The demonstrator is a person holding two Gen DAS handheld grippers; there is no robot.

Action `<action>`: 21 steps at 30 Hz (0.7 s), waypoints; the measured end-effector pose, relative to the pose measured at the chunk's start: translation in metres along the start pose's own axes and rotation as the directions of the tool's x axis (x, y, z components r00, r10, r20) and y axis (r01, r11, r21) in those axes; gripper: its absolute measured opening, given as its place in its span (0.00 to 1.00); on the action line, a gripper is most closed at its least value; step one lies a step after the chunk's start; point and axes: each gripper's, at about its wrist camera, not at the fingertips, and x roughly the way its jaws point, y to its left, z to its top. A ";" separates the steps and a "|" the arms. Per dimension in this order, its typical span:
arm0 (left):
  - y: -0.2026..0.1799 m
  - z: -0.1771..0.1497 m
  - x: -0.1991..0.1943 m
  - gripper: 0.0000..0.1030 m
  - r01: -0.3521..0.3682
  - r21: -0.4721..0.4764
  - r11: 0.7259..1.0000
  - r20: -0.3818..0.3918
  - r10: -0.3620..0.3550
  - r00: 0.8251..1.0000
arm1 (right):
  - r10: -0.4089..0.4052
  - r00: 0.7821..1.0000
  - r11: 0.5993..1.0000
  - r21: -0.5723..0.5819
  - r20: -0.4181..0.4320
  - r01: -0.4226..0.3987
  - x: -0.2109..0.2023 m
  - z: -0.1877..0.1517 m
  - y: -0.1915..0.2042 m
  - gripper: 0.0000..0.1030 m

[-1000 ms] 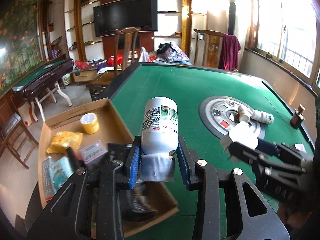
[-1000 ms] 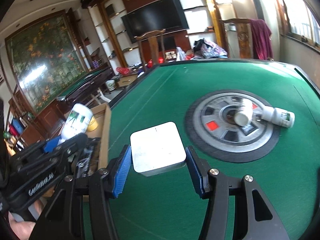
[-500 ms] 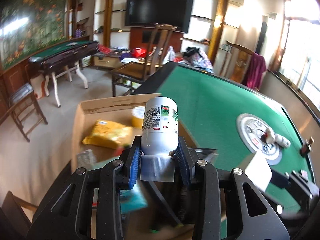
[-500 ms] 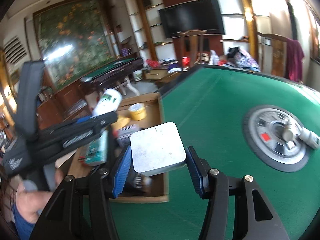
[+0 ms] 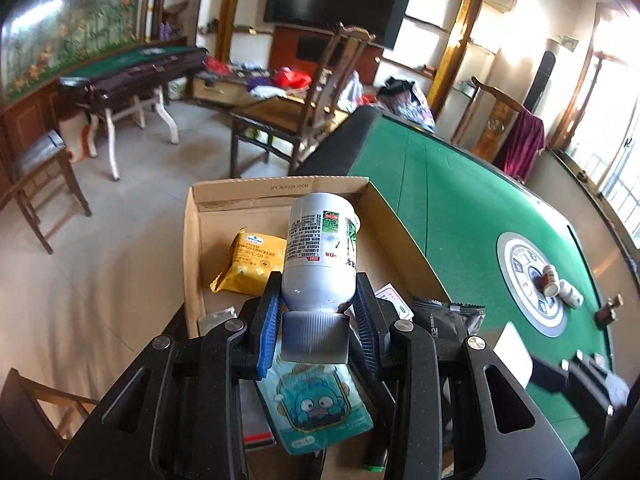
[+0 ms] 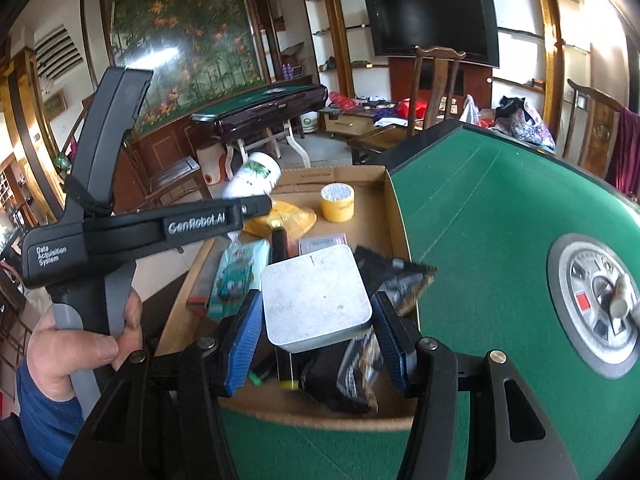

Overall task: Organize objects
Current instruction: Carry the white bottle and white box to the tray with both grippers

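Cardboard box (image 5: 280, 192) sits at the left edge of the green table (image 5: 460, 208), holding a yellow cracker packet (image 5: 252, 264), a yellow tape roll (image 6: 337, 201) and a blue cartoon pouch (image 5: 316, 408). Above it my left gripper (image 5: 316, 312) clamps a white bottle (image 5: 320, 256) by its neck, cap toward me. My right gripper (image 6: 316, 320) pinches a white square case (image 6: 316, 296) over the box's near end.
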 end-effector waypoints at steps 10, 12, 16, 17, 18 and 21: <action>0.020 0.038 0.047 0.33 -0.023 -0.017 1.000 -0.134 0.020 0.991 | -0.023 0.995 0.995 0.099 -0.093 0.032 0.074 0.056 -0.021 0.53; 0.020 0.040 0.055 0.33 -0.016 -0.022 1.000 -0.153 0.012 0.988 | -0.019 0.993 0.991 0.130 -0.116 0.034 0.088 0.059 -0.027 0.53; 0.019 0.044 0.067 0.33 -0.013 -0.031 0.999 -0.170 0.008 0.985 | -0.003 0.986 0.985 0.170 -0.168 0.032 0.114 0.065 -0.037 0.53; 0.020 0.045 0.071 0.33 -0.008 -0.040 0.999 -0.181 0.000 0.983 | -0.004 0.984 0.983 0.178 -0.178 0.036 0.118 0.064 -0.040 0.53; 0.020 0.045 0.074 0.33 0.001 -0.042 0.999 -0.189 -0.009 0.982 | 0.004 0.982 0.982 0.188 -0.187 0.032 0.122 0.064 -0.043 0.53; 0.022 0.046 0.080 0.33 -0.009 -0.042 0.999 -0.198 0.000 0.980 | 0.010 0.979 0.980 0.197 -0.202 0.031 0.128 0.063 -0.046 0.53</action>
